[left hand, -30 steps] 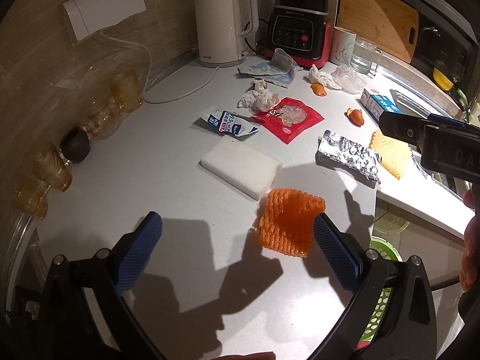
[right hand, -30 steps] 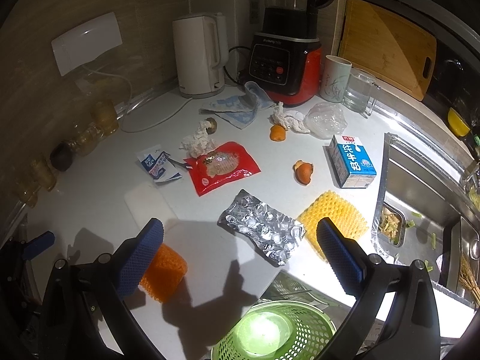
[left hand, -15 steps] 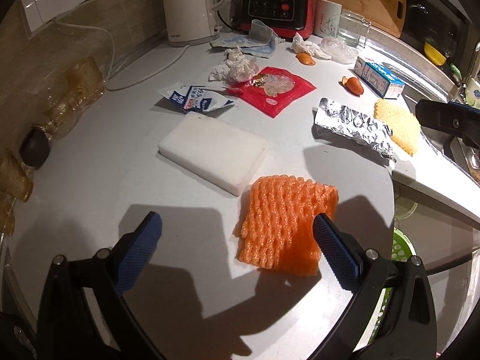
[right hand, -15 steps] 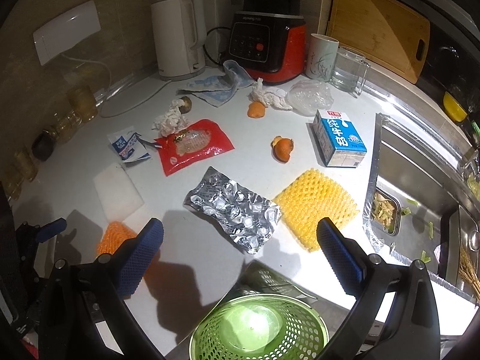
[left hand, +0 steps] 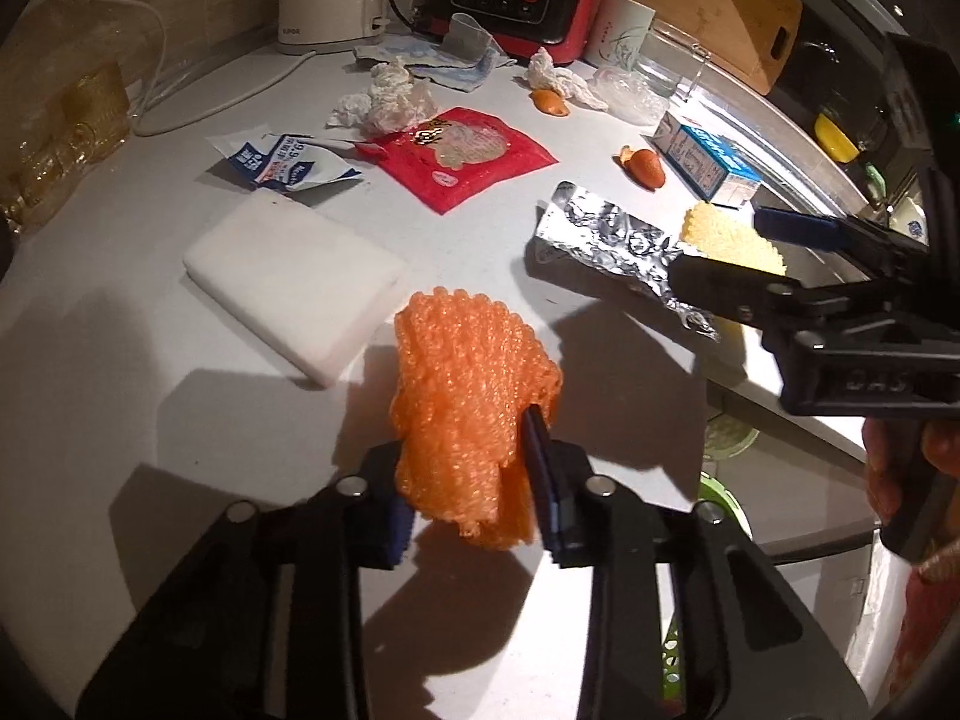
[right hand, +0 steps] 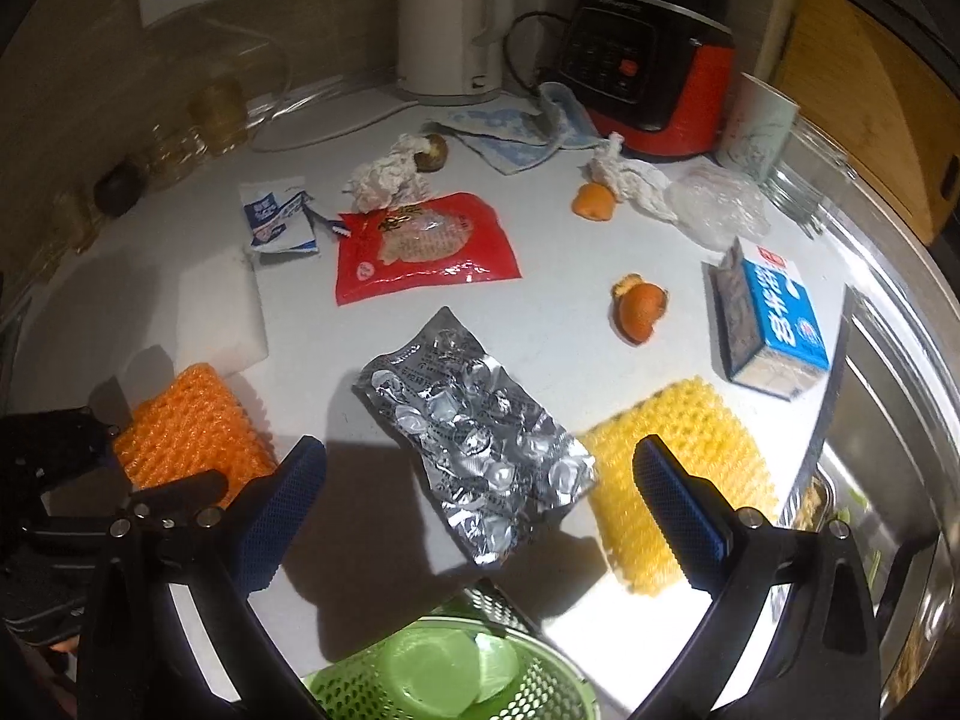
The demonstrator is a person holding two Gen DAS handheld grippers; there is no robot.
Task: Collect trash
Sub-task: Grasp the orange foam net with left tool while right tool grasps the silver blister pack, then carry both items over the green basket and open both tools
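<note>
1. Left hand-held gripper [left hand: 474, 480], low in the left wrist view: jaws closing, orange foam net [left hand: 474, 396] bunched between the blue pads and squeezed narrow, the rest of the net standing up above them over the white tabletop [left hand: 150, 396].
2. Right hand-held gripper [right hand: 480, 504], bottom of the right wrist view: jaws wide apart, nothing between the pads, hanging above the crumpled silver blister pack [right hand: 480, 432].
3. Orange net: very light and soft by the look of it, springy mesh, collapsing readily; a pinch across a bunched fold likely enough, no risk of breakage.
4. Silver blister pack, centre of the right wrist view: thin, crinkly, lying flat; probably hard to take flat on, so better gripped at a raised, curled edge.
5. Yellow foam net [right hand: 672, 480], lower right of that view, just beside the blister pack, near the tabletop edge: same soft handling as the orange one.
6. Green basket [right hand: 444, 672], bottom centre, below the tabletop edge: probable destination for the trash.
7. More scraps further up the frame: red wrapper [right hand: 420, 246], milk carton [right hand: 774, 324], orange peel [right hand: 639, 306].
</note>
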